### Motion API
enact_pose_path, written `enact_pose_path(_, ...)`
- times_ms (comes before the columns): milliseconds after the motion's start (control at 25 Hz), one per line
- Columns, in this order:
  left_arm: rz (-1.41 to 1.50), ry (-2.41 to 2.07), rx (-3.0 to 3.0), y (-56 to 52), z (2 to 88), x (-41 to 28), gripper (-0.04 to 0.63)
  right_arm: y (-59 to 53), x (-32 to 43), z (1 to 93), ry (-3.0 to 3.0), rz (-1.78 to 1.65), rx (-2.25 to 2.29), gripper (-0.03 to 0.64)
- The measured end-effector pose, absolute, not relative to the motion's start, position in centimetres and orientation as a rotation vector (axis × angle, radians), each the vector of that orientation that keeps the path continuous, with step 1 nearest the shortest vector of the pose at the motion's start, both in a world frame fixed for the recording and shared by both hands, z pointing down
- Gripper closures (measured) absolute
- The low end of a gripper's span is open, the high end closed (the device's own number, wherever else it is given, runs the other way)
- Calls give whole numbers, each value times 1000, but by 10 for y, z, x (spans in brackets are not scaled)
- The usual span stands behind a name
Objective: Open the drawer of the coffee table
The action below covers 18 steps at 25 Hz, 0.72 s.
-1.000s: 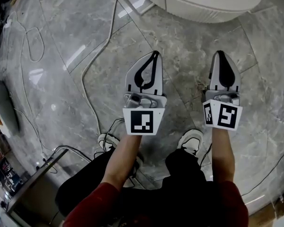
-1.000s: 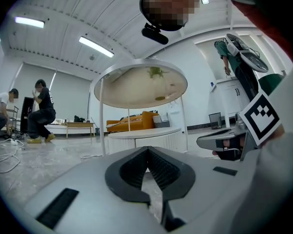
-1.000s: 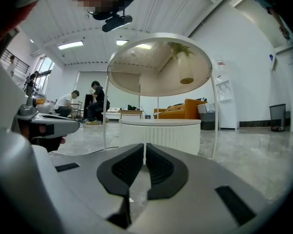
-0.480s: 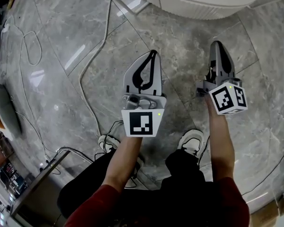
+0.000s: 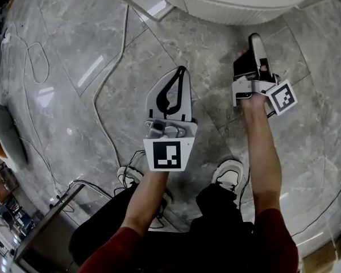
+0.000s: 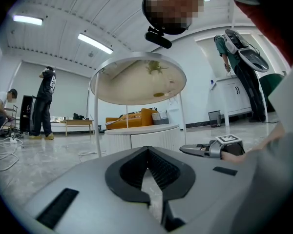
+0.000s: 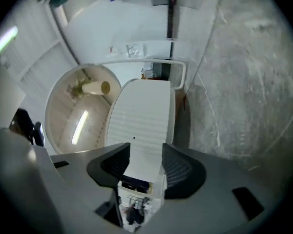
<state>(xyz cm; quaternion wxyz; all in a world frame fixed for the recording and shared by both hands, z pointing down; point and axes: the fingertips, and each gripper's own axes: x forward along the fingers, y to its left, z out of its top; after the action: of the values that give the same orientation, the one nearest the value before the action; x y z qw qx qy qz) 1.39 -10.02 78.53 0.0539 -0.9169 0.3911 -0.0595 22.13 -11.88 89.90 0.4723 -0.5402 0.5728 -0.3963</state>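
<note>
The white round coffee table stands at the top of the head view, with a ribbed drum base under a raised round top. A flat drawer front shows in the drum. My right gripper is rolled onto its side, its tip just short of the drum. Its jaws are opening, and between them only the ribbed drum shows. My left gripper hangs farther back over the floor, level and shut on nothing. The right gripper also shows to its right.
Cables trail over the grey marble floor at the left. A grey rounded object and a metal cart sit at the left edge. The person's shoes are below the grippers. People stand far behind the table.
The right gripper has rolled onto its side and moved forward toward the table, and its jaws have parted. The left gripper has hardly moved.
</note>
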Motion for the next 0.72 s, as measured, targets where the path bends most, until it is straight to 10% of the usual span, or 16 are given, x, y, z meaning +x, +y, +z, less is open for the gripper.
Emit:
enact_pose_path(160,-186,1194,-2781,-100,785,13,581,-127,236,908,1297,-945,-1171,340)
enact_pose_path(720,-240,1200,-2776,-92,792,12,581,-156,254,909,1236,-861,-1022,319)
